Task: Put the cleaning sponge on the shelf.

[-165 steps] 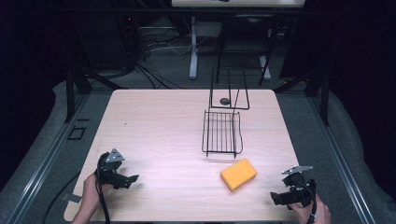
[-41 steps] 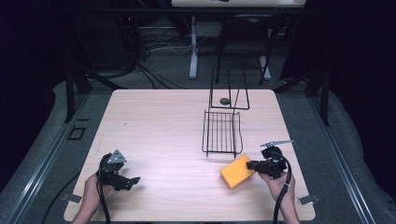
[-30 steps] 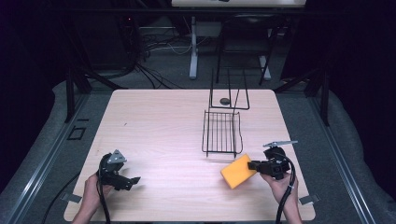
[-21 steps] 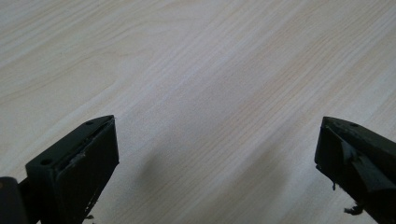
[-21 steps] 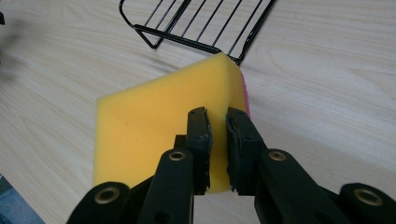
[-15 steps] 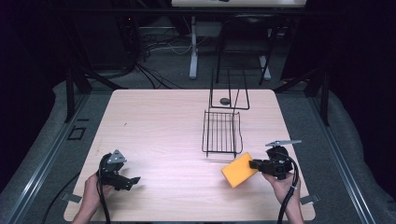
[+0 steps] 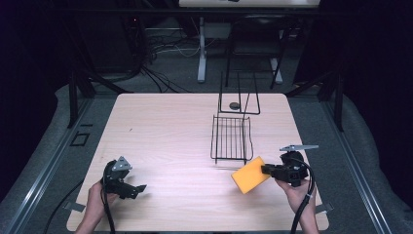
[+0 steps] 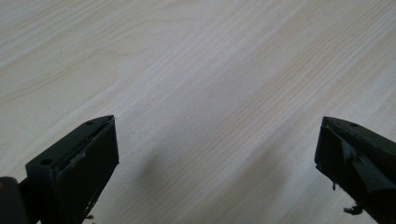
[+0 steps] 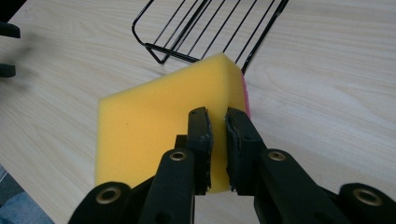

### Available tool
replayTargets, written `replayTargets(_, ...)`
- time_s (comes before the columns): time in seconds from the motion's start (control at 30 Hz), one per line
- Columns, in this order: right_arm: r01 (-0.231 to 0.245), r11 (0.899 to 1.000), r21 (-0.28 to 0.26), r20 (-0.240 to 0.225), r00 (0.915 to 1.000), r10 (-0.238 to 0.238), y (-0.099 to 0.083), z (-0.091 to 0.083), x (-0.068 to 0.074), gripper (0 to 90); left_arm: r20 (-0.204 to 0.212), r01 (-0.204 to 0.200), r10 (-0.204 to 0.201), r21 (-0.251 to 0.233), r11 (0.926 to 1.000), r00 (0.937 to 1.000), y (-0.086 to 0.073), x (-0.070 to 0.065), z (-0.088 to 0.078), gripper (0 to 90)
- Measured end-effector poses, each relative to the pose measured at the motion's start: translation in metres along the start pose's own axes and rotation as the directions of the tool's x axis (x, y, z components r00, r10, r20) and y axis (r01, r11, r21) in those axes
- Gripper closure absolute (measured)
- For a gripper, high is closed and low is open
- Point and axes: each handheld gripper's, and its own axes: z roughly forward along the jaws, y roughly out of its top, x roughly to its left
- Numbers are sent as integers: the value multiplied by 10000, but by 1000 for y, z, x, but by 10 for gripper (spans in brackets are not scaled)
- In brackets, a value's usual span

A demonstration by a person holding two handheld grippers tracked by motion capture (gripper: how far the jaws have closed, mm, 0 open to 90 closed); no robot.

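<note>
A yellow sponge (image 7: 250,174) with a pink side is tilted up near the table's front right, just in front of a black wire rack (image 7: 231,139). My right gripper (image 7: 265,169) is shut on the sponge's right end. In the right gripper view the jaws (image 9: 217,116) pinch the sponge (image 9: 154,116) across its thickness, with the rack (image 9: 210,32) beyond it. My left gripper (image 7: 139,190) rests at the front left, held in a hand. Its jaws (image 8: 214,122) stand wide open over bare wood with nothing between them.
The light wooden table (image 7: 170,126) has dark floor and cables around it. Behind the rack an upright wire frame (image 7: 238,95) stands, with a small dark round object (image 7: 234,105) at its foot. In the right gripper view the left gripper's jaws (image 9: 7,46) show at the left edge.
My right gripper came in from the front right corner to the sponge and shut on it. The sponge has risen slightly and tilted. The left gripper has stayed put.
</note>
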Motion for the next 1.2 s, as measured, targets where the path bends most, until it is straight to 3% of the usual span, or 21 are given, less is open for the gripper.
replayTargets(0.27, 266, 9995, 142, 115, 9996, -267, 4, -5, 6, 809, 2, -8, 8, -4, 10000, 10000, 0, 0, 0, 0)
replayTargets(0.3, 117, 9999, -77, -74, 9999, -117, 4, -3, 8, 809, -3, 13, -13, -9, 10000, 10000, 0, 0, 0, 0)
replayTargets(0.5, 239, 9995, -182, -116, 9996, -241, 8, -5, 12, 809, -16, 11, -11, -9, 10000, 10000, 0, 0, 0, 0)
replayTargets(1.2, 509, 9971, -565, 59, 9987, -507, 33, -7, 22, 808, -30, 10, -10, -15, 10000, 10000, 0, 0, 0, 0)
